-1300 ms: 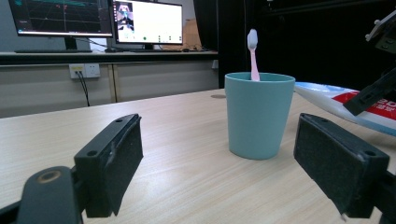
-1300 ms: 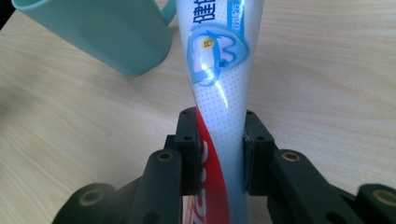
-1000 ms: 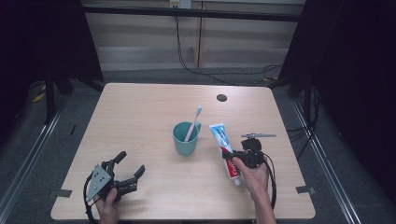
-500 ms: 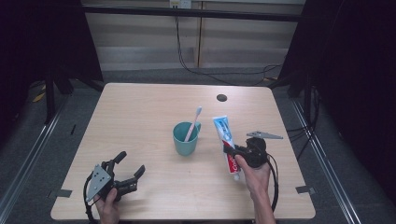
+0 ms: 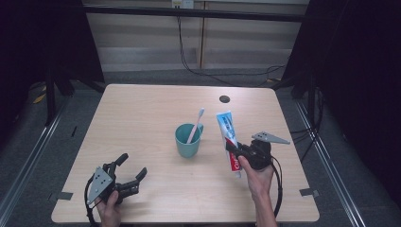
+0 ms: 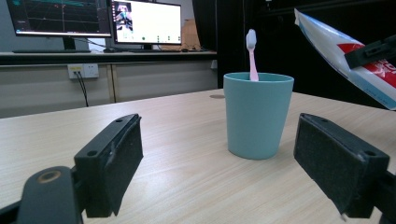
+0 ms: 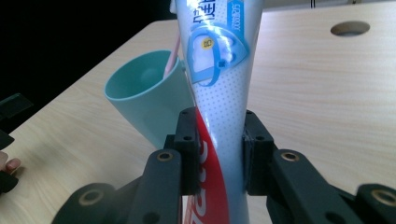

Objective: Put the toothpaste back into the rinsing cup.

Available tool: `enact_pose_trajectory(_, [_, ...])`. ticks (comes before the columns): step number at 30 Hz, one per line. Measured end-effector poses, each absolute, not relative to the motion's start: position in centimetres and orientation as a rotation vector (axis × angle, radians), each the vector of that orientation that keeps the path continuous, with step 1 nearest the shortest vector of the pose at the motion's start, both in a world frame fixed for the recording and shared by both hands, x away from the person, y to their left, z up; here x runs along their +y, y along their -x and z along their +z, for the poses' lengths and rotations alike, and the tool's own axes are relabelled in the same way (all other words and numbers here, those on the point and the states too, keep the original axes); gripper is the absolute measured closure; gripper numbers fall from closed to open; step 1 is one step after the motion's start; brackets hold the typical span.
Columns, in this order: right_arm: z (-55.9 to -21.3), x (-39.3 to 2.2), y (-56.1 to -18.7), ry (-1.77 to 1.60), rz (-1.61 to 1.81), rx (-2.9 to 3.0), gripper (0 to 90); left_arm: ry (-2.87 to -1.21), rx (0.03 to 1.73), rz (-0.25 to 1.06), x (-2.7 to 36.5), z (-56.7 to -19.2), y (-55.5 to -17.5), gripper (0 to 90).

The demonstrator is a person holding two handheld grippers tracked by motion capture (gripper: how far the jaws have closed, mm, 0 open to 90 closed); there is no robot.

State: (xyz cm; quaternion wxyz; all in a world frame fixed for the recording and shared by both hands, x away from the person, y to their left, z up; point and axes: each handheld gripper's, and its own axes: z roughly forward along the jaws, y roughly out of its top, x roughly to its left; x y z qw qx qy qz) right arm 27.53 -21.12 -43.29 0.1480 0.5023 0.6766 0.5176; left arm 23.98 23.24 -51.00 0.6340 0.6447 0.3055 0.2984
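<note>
Gripping a white, blue and red plastic toothpaste tube point(image 5: 229, 142) between its pinching jaws, the right gripper point(image 5: 236, 150) holds it tilted above the pale wooden table point(image 5: 142, 123), just beside a teal plastic cup point(image 5: 188, 141) holding a pink toothbrush point(image 5: 195, 125). Near the table's front left edge, the left gripper point(image 5: 130, 171) rests, jaws spread and empty.

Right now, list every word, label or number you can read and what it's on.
Toothpaste tube: blue print near the top, cut off and too blurred to read.
Tube's red band: white brand lettering, too small to read.
Monitors: screen content too small to read.
Cup: no text.
</note>
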Motion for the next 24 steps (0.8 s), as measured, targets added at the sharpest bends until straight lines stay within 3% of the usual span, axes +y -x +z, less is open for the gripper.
enact_pose_trajectory(24, [-41.0, -20.4, -27.6, -1.250, 1.642, 1.835, 72.3, -1.475, 0.696, 0.680, 23.2, -51.0, -24.0, 15.5])
